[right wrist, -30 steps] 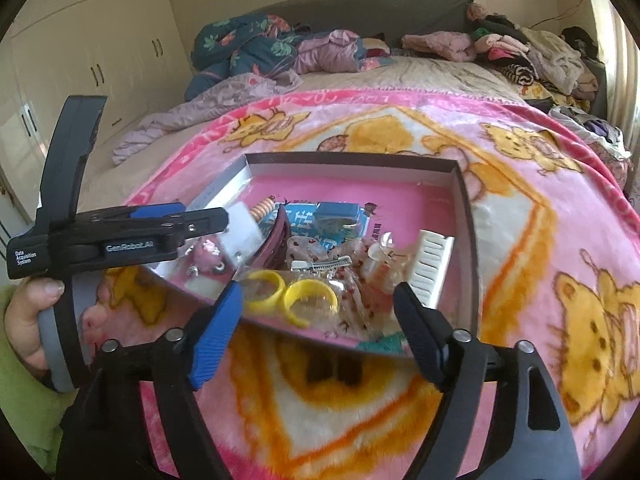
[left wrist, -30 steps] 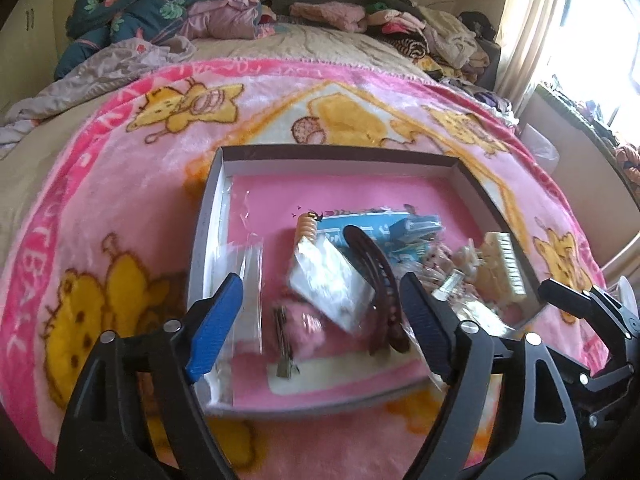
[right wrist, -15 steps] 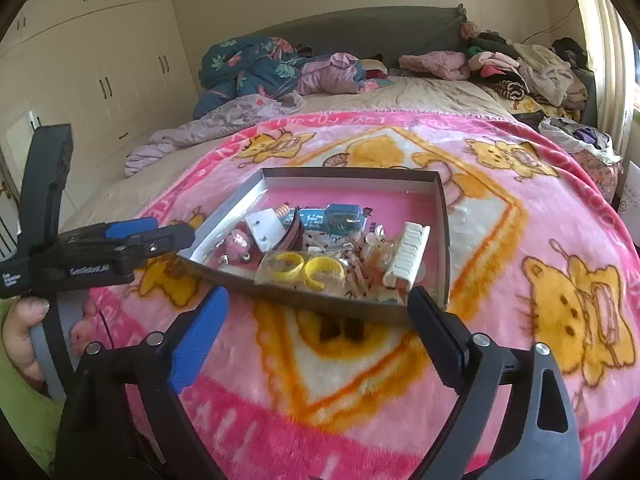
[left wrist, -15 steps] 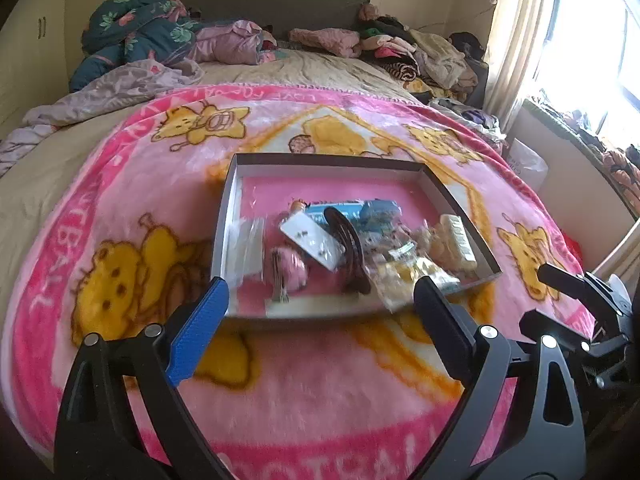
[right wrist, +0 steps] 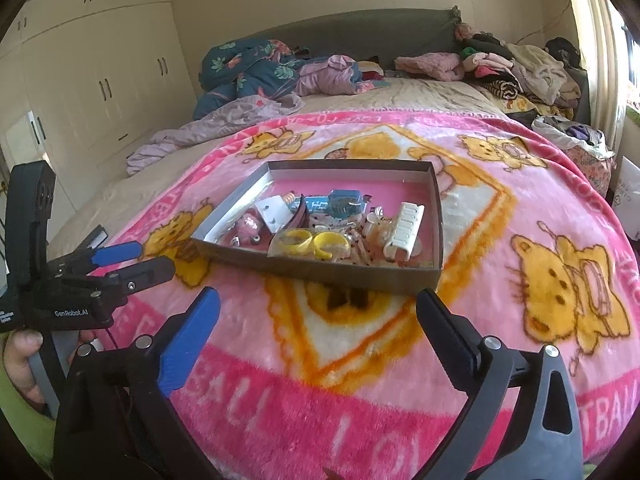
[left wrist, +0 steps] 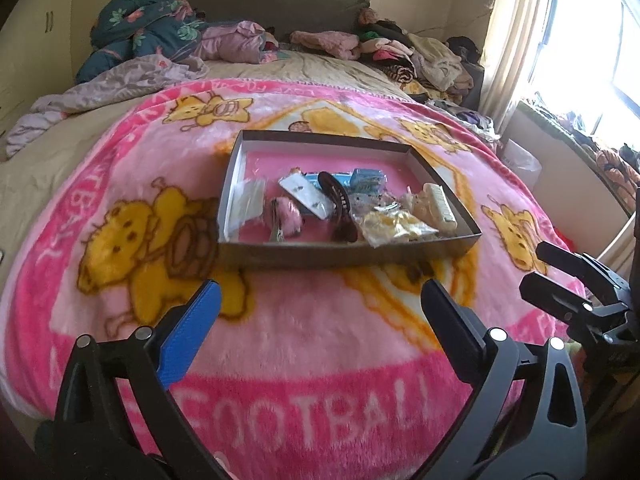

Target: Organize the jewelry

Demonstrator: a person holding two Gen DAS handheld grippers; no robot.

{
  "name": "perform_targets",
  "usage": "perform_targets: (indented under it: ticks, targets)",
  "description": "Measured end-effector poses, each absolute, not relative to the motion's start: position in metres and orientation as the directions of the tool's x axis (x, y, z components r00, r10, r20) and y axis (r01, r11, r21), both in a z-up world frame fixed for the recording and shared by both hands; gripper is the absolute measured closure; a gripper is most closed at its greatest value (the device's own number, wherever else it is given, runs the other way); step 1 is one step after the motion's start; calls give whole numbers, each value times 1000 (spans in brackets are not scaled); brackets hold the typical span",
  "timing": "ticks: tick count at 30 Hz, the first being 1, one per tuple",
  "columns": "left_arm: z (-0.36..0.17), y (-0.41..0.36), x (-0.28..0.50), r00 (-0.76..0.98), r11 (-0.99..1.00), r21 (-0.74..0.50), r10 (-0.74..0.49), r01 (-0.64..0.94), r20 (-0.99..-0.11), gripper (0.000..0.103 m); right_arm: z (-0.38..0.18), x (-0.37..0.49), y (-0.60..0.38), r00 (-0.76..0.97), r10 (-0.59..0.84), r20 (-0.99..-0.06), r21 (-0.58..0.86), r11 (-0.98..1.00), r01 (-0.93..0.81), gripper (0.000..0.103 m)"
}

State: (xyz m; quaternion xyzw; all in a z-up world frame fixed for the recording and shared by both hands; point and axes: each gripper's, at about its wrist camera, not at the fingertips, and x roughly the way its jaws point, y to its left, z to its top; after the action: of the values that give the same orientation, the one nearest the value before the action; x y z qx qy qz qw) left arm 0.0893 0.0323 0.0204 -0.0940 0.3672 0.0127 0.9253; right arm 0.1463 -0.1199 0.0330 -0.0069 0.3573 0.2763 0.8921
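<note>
Both cameras looked down and forward toward twelve o'clock — the left one from the box's left, the right one from its right — both near, sharing the pink blanket.

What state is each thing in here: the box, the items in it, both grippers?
Shallow box: lidless, flat on the pink blanket.
White claw clip: lying in the box, by its right wall.
Yellow rings: bagged, in the box.
Brown hair clip: lying in the box.
Left gripper: open, empty, fingers just spread, short of the box.
Right gripper: open, empty, fingers just spread, short of the box.
</note>
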Motion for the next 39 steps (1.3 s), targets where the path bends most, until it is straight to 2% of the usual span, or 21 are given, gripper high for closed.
perform_targets:
  ticks: [39]
  targets:
    - [11,23,61,727,982,-156,-34,-102,-686,10,16,119,-124,584,468,-664,195,861,-469,4]
